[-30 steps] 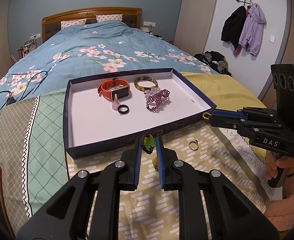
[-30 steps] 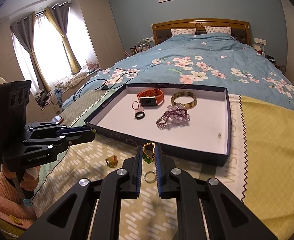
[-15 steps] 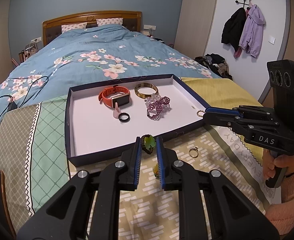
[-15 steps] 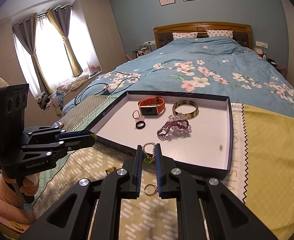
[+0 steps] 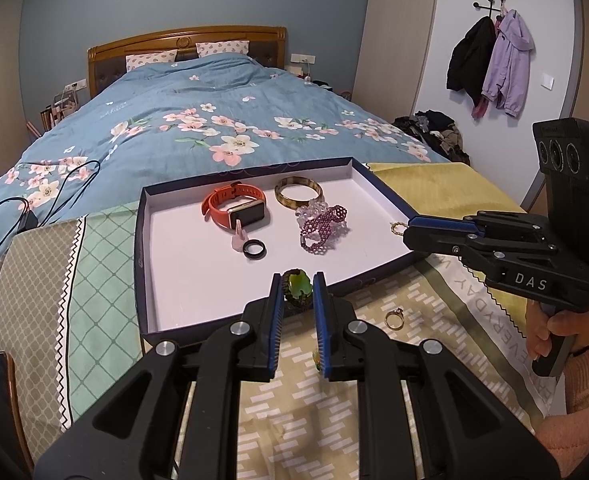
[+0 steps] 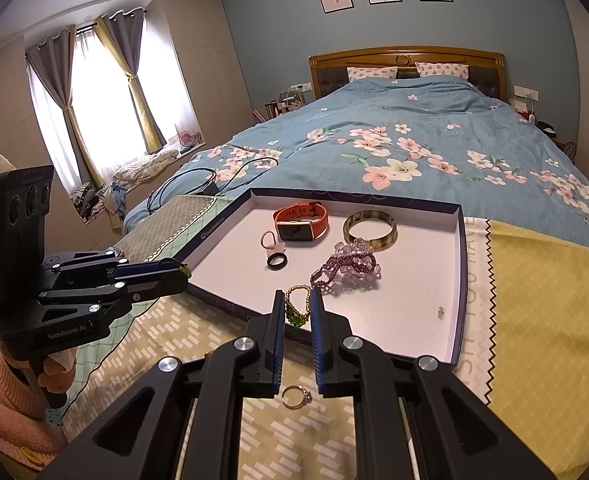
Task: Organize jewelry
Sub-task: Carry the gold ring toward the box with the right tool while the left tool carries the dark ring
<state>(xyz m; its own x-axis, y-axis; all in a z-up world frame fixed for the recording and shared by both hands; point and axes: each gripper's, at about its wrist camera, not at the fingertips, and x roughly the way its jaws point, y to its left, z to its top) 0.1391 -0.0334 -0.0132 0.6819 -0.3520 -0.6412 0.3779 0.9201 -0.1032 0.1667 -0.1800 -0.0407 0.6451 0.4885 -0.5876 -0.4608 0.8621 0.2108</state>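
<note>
Tray — watch, bangle, beads, ring inside.

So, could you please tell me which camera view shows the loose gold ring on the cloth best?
The right wrist view: the gold ring lies close, its whole hoop and setting visible between the fingers. In the left wrist view it is complete but smaller and farther off.

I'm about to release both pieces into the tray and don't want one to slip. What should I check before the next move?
1. Left gripper shut on the green-stone piece with a dark band: ok.
2. Right gripper shut on the gold bead chain with green stones: ok.
3. Bare white floor in the dark blue cardboard tray: ok, near the front.
4. Both pieces past the tray's rim: cannot tell.
5. Small gold ring outside the tray, on the patterned cloth: not ok.
</note>
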